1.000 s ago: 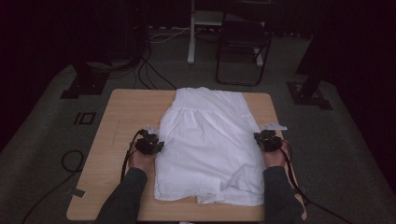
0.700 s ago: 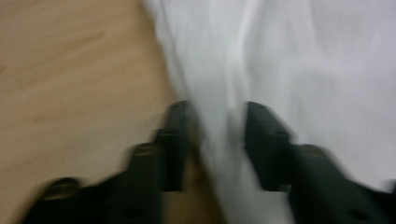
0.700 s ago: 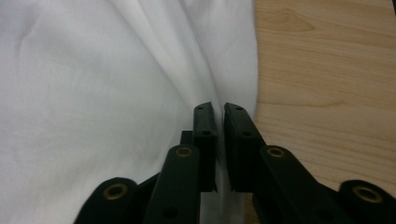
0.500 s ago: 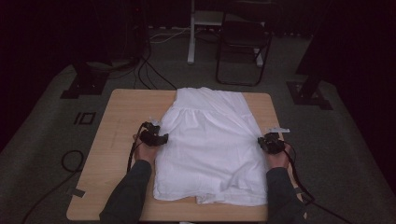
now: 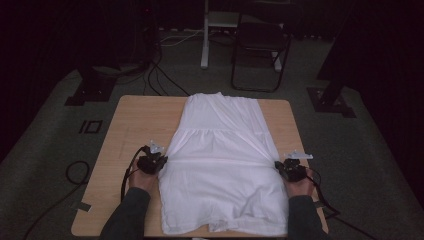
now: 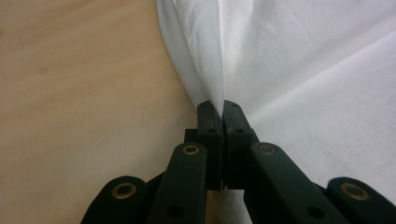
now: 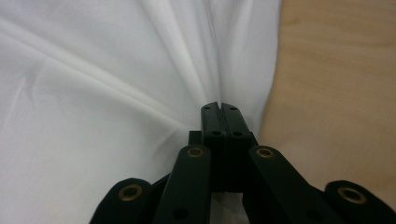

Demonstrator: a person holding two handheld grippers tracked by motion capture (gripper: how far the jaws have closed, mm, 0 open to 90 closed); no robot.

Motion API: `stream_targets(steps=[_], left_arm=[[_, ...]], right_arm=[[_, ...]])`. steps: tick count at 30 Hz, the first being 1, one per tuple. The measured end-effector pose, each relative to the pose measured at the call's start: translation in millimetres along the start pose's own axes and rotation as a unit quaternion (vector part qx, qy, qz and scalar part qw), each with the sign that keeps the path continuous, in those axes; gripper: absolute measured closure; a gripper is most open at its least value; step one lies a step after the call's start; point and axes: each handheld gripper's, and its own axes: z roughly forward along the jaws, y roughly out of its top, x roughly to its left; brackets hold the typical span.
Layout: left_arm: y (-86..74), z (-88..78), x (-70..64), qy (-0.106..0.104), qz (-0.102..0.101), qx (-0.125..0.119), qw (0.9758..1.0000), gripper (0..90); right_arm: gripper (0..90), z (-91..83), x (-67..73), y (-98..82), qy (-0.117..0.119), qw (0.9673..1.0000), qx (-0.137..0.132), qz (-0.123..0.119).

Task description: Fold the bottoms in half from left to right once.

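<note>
A white garment (image 5: 220, 165) lies flat on the wooden table (image 5: 135, 125), its hem toward the near edge. My left gripper (image 5: 159, 162) is at the cloth's left edge. In the left gripper view its jaws (image 6: 223, 105) have just been closing and now pinch a raised fold of the garment (image 6: 303, 70). My right gripper (image 5: 280, 167) is at the right edge. Its jaws (image 7: 221, 106) have also just closed and are shut on a bunched fold of the garment (image 7: 93, 93). A tight crease runs across the cloth between the two grippers.
Bare wood shows on both sides of the garment. Beyond the table stand a dark folding chair (image 5: 260, 40) and a white post (image 5: 205, 35). Cables (image 5: 150, 75) trail over the grey floor, and black stand feet (image 5: 90, 90) sit at the far left and far right.
Both grippers have moved toward the table's near edge. The left one had reached farther up the cloth's edge half a second ago and now pinches it lower down.
</note>
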Motion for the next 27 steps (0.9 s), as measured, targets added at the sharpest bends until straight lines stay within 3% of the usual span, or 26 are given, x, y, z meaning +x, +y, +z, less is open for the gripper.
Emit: stream_targets(steps=[2, 7, 11, 12, 14, 17, 21, 24, 27], left_arm=[[-9.4, -11.3, -8.3, 0.004, 0.019, 0.006, 0.9998, 88.4], [-36.8, -36.9, -26.0, -0.01, 0.031, 0.014, 0.9994, 88.3], [-51.9, -51.5, -37.6, -0.026, 0.034, 0.012, 0.999, 88.2], [-52.5, -52.7, -37.3, -0.027, 0.035, 0.008, 0.999, 86.3], [-49.7, -55.0, -32.4, -0.029, 0.023, -0.022, 0.9991, 70.7], [-38.1, -55.1, -22.8, -0.021, 0.011, -0.053, 0.9983, 59.6], [-18.4, -40.5, -9.7, -0.008, -0.004, -0.064, 0.9979, 55.2], [-4.5, -28.9, -5.3, -0.01, -0.005, -0.062, 0.998, 55.2], [8.7, -19.4, -4.1, -0.014, -0.003, -0.057, 0.9982, 53.9]], right_arm=[[90.0, -11.5, 7.3, -11.4, 0.009, 1.0, 0.0, 0.001], [90.0, -39.6, 22.3, -38.0, 0.027, 0.9996, 0.006, -0.002], [89.9, -55.1, 30.6, -51.2, 0.027, 0.9995, 0.015, -0.008], [89.5, -57.1, 31.3, -52.5, 0.03, 0.9994, 0.017, -0.008], [81.5, -58.6, 30.7, -51.1, 0.039, 0.9991, 0.013, -0.009], [66.1, -58.3, 27.7, -36.4, 0.043, 0.9989, -0.02, 0.001], [59.9, -47.8, 28.9, 4.2, 0.054, 0.9968, -0.058, -0.007], [58.1, -28.4, 32.4, 37.9, 0.07, 0.9951, -0.066, -0.021], [55.4, -1.9, 35.8, 65.6, 0.092, 0.9936, -0.063, -0.02]])
